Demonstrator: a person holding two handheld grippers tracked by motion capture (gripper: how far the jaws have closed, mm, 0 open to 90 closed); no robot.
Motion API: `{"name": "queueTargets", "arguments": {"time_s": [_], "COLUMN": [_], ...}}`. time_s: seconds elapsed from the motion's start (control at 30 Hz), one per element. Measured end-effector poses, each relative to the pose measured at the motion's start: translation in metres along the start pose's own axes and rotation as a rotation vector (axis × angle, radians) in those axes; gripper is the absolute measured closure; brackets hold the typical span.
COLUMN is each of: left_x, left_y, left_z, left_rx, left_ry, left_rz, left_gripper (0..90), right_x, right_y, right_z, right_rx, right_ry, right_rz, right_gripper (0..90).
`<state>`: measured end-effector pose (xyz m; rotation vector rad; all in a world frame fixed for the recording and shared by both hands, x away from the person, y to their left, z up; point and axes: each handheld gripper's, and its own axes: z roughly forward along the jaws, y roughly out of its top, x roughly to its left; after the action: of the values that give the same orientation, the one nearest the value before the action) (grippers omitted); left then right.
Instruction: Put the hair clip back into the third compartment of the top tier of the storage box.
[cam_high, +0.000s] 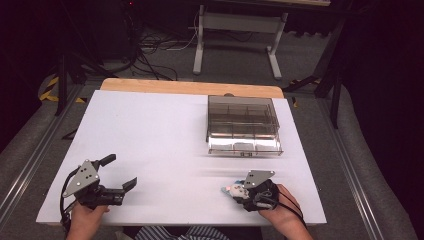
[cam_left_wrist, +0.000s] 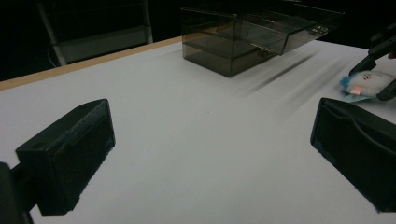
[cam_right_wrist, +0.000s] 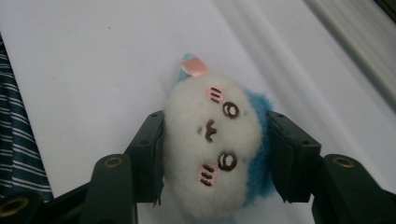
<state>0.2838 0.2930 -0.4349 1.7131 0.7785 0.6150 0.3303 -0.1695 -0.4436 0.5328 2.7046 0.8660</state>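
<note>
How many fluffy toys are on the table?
1. The white and blue plush toy sits at the table's near right, squeezed between the right gripper's jaws. The smoky plastic box could hide others.

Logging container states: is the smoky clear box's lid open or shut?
Open: the box has its lid swung out toward the person, dividers exposed.
</note>
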Motion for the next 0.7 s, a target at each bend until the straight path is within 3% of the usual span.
{"name": "queueTargets", "arguments": {"time_s": [0.33,0.7], "left_x": [0.0,0.0], "left_y": [0.0,0.0], "left_z": [0.0,0.0], "left_rx": [0.002,0.0], "left_ry": [0.0,0.001], "left_rz": [0.0,0.004], "left_gripper": [0.7,0.7], "right_x": [0.0,-0.001], "right_y": [0.001,0.002], "right_z": [-0.005,-0.016], "right_rx": [-0.022,-0.086], "right_ry": [-0.004,-0.05], "right_rz": [-0.002,0.001], "right_gripper": [44.7,44.7]}}
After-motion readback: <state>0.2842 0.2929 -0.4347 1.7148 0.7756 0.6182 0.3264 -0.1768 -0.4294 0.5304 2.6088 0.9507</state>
